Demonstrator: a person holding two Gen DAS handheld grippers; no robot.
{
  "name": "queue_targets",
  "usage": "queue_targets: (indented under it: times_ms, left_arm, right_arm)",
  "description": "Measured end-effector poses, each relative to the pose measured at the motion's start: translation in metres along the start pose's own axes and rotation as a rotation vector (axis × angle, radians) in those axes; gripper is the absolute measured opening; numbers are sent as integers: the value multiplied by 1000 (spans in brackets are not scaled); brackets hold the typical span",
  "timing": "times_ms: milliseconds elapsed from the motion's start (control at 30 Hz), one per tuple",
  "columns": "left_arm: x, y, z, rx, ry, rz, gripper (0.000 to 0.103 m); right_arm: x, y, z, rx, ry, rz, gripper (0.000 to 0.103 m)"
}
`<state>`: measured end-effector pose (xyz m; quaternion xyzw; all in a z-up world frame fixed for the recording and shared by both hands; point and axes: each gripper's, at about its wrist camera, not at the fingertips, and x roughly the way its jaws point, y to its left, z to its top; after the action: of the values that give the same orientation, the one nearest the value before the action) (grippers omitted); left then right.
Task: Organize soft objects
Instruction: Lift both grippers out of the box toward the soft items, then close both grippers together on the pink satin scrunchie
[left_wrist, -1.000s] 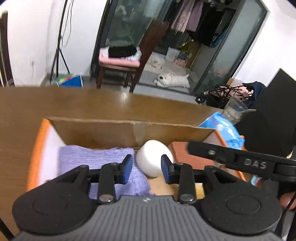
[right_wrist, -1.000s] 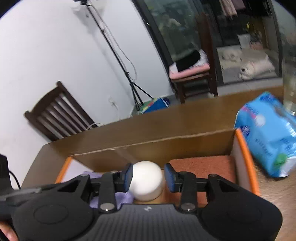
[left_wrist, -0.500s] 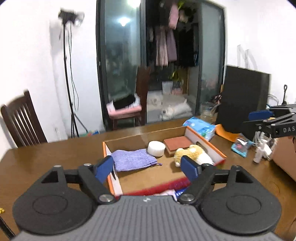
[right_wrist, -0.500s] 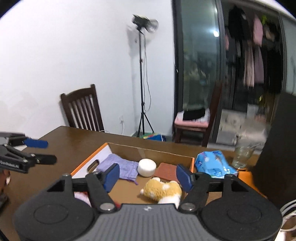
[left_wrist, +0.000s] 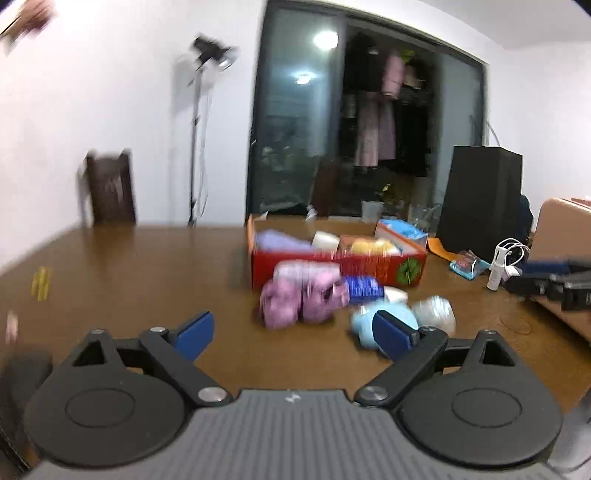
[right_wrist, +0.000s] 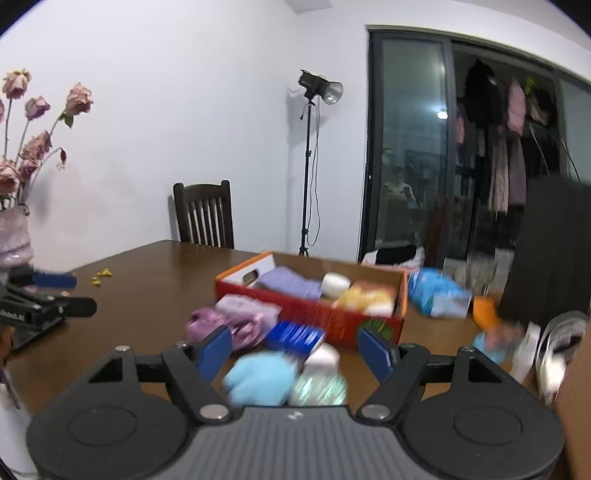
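Box (left_wrist: 336, 264) of soft things well beyond both tongs (left_wrist: 293, 330) (right_wrist: 295, 349), jaws just spread wide, empty.

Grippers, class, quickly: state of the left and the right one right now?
Left gripper: open, jaws have just been opening, nothing between them.
Right gripper: open, jaws have just been opening, nothing gripped; the light blue soft toy lies beyond.
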<state>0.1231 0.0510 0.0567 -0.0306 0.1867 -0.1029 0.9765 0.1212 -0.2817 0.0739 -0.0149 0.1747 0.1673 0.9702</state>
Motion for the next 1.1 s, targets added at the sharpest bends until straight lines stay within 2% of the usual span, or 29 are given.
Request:
queue_targets:
  times_ms: [100, 200, 300, 467, 567, 733, 800, 867, 967, 1000, 1067, 1100]
  left_arm:
    - [-13, 0, -26, -48, 19, -10, 94]
    - [-12, 0, -28, -29, 50, -30, 94]
    - [-6, 2, -23, -34, 46, -36, 95]
    - [22, 6, -30, -96, 102, -81, 95]
    - [48, 9, -22, -98, 117, -68, 94]
    - [104, 18, 15, -33, 72, -47, 82]
    - [135, 25, 28, -13, 92, -53, 79]
    - [167, 31, 36, -3, 135, -38, 72]
    - [204, 42, 35, -9, 176, -51, 71]
    - [213, 46, 33, -29, 196, -54, 68]
    - [228, 55, 26, -84, 225, -92, 52]
    - [232, 59, 23, -104, 235, -125, 38]
  right_arm:
    - [-15, 6, -32, 71, 15, 38, 76]
    - [-16, 8, -45, 80, 46, 52, 76]
    - [-14, 10, -45, 65, 46, 5, 76]
    - [9, 8, -43, 107, 47, 29, 76]
    - [40, 9, -40, 103, 78, 43, 75]
    - [105, 11, -16, 123, 102, 92, 66]
    - [138, 14, -3, 114, 112, 95, 61]
    - [172, 16, 7, 99, 129, 99, 60]
    - [219, 17, 14, 112, 176, 100, 52]
    - [233, 17, 15, 120, 191, 105, 47]
    - [254, 17, 14, 144, 206, 122, 36]
    - [261, 17, 12, 162, 212, 137, 30]
